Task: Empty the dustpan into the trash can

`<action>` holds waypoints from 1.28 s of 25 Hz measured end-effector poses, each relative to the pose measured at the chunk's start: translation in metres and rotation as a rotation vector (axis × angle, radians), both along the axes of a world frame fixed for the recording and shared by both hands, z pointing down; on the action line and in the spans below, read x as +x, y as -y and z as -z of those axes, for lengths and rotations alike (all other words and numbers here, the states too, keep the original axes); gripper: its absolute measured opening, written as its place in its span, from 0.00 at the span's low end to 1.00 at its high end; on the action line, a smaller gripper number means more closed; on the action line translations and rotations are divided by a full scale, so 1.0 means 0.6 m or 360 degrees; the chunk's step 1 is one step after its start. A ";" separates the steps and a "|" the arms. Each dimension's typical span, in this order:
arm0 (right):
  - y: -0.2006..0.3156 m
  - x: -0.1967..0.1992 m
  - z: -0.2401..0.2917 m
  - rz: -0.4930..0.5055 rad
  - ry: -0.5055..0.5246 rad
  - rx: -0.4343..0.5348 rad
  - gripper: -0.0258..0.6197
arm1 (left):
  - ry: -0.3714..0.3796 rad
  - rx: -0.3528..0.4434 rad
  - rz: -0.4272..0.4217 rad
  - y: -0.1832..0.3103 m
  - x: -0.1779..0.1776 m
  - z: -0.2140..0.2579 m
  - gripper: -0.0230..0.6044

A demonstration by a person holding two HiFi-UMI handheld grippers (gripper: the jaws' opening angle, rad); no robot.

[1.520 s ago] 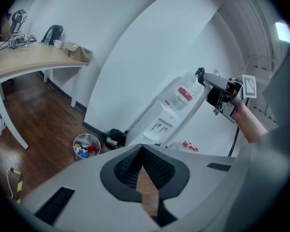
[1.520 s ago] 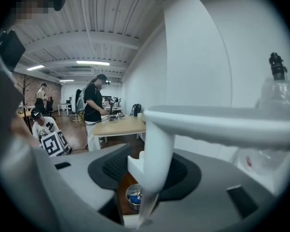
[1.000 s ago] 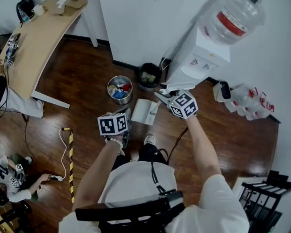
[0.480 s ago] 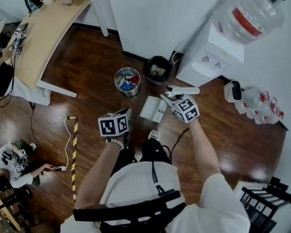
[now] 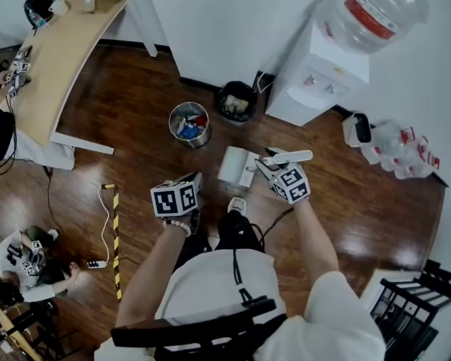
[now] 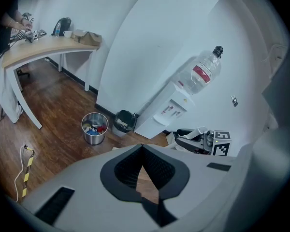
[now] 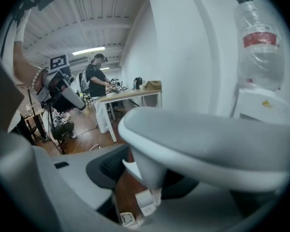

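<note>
Right gripper, jaws just easing wider, is gripping the dustpan by its handle, short of the trash can and probably awaiting tipping there; left gripper is hanging closed, empty.

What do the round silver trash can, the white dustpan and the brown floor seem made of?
Round silver trash can: likely metal, its wall shines. White dustpan: probably plastic, smooth and matte. Brown floor: wood or wood-look planks, glossy, with plank lines and glare.
</note>
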State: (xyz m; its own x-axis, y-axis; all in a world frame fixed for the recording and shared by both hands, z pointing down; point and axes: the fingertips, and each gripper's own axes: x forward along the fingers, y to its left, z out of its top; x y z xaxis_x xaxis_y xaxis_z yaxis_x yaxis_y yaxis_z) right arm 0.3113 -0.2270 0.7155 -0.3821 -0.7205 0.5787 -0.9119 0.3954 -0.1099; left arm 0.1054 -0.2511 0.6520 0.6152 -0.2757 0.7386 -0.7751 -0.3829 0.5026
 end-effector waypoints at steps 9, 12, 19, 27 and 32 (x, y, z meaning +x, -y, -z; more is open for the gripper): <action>-0.084 0.087 -0.040 -0.0252 0.0063 -0.0097 0.42 | 0.0012 -0.0005 -0.0135 -0.039 0.065 -0.003 0.02; -0.118 0.125 -0.055 -0.0356 0.0095 -0.0118 0.42 | 0.0021 -0.0008 -0.0172 -0.054 0.093 -0.005 0.02; -0.155 0.184 -0.068 -0.0497 0.0139 -0.0103 0.43 | 0.0057 0.0003 -0.0255 -0.075 0.145 -0.009 0.02; -0.170 0.199 -0.073 -0.0518 0.0157 -0.0095 0.49 | 0.0060 0.0017 -0.0267 -0.094 0.176 -0.007 0.02; -0.164 0.197 -0.073 -0.0502 0.0181 -0.0127 0.52 | 0.0060 0.0006 -0.0242 -0.107 0.176 -0.009 0.02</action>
State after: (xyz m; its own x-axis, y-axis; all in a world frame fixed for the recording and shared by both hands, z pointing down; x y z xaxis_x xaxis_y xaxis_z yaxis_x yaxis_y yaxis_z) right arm 0.4297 -0.1284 0.7591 -0.2128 -0.7676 0.6046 -0.9681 0.0817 -0.2371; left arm 0.2108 -0.1870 0.6573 0.6219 -0.1843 0.7611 -0.7262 -0.4995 0.4724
